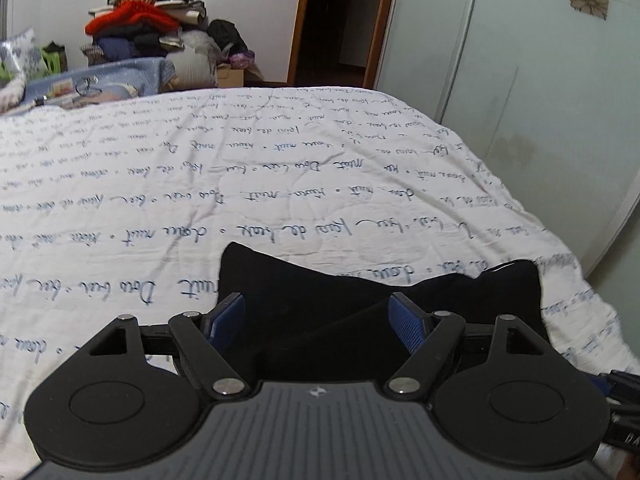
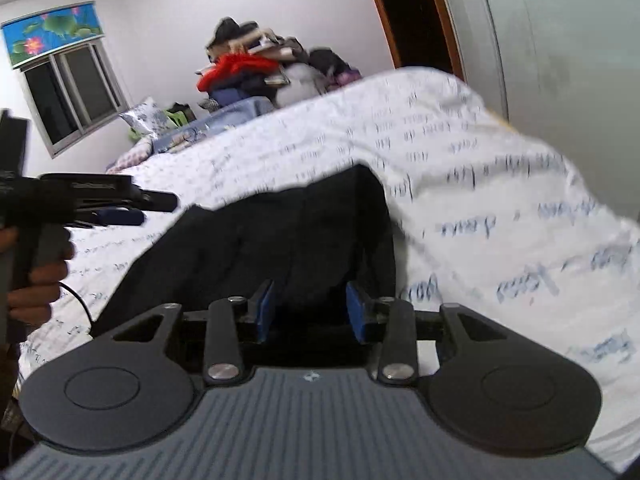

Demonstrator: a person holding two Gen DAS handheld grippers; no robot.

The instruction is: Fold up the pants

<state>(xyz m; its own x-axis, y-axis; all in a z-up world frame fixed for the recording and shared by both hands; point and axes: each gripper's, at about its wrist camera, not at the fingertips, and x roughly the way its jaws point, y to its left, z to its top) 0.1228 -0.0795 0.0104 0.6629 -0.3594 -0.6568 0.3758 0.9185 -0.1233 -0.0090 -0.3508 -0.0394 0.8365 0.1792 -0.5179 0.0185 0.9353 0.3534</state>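
the black pants (image 1: pixel 360 300) are lying on the near corner of the bed, on the white bedspread (image 1: pixel 280 184) printed with blue handwriting. they are already looking like a compact, thick bundle rather than a spread-out garment, with 2 peaked corners showing at the far edge in the left wrist view and a layered seam running across the middle. so at least 1 fold seems to be in place, though how many is hard to say because the dark cloth is hiding its own layers.

the left gripper (image 1: pixel 316 316) is sitting low over the bundle with its blue pads (image 1: pixel 408 320) spread wide, not pinching anything; the cloth is lying between and below them. the right gripper (image 2: pixel 310 308) is also spread, its pads standing apart with black fabric between them, but i cannot tell whether they are touching it. the right wrist view is blurred, so that hand is probably moving. in the same view the left gripper is appearing at the left edge, held above the bedspread beside the pants.

what seems left: a last fold or a tidy-up of the uneven far edge, which is looking lumpy rather than flat.

a pile of clothes (image 1: pixel 148 20) is sitting beyond the bed, well apart.
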